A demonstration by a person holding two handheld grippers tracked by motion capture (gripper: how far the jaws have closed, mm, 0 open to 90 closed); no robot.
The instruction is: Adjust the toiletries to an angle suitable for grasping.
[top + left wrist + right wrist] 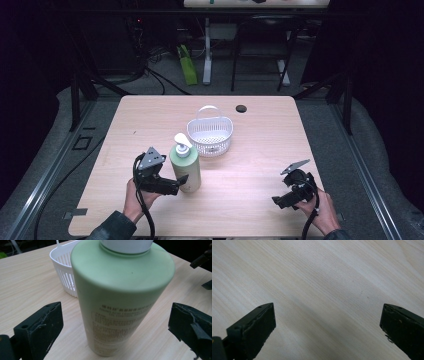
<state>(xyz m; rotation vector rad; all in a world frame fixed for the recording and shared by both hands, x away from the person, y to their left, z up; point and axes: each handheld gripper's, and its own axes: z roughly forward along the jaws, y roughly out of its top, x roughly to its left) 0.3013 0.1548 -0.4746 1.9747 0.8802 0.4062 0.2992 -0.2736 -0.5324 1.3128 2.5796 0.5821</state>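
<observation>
The left claw (115,327) hangs spread around the green pump bottle (185,169), upright near the white basket (210,135) on the tabletop (260,150); closing seems next. The right claw (285,199) idles spread.

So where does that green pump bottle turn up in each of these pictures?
High view: green pump bottle stands left of centre, by the left gripper.
Left gripper view: bottle fills the middle, between open jaws.
Right gripper view: bare wooden table, no bottle.
Shared landmark: white basket, behind the bottle.
</observation>
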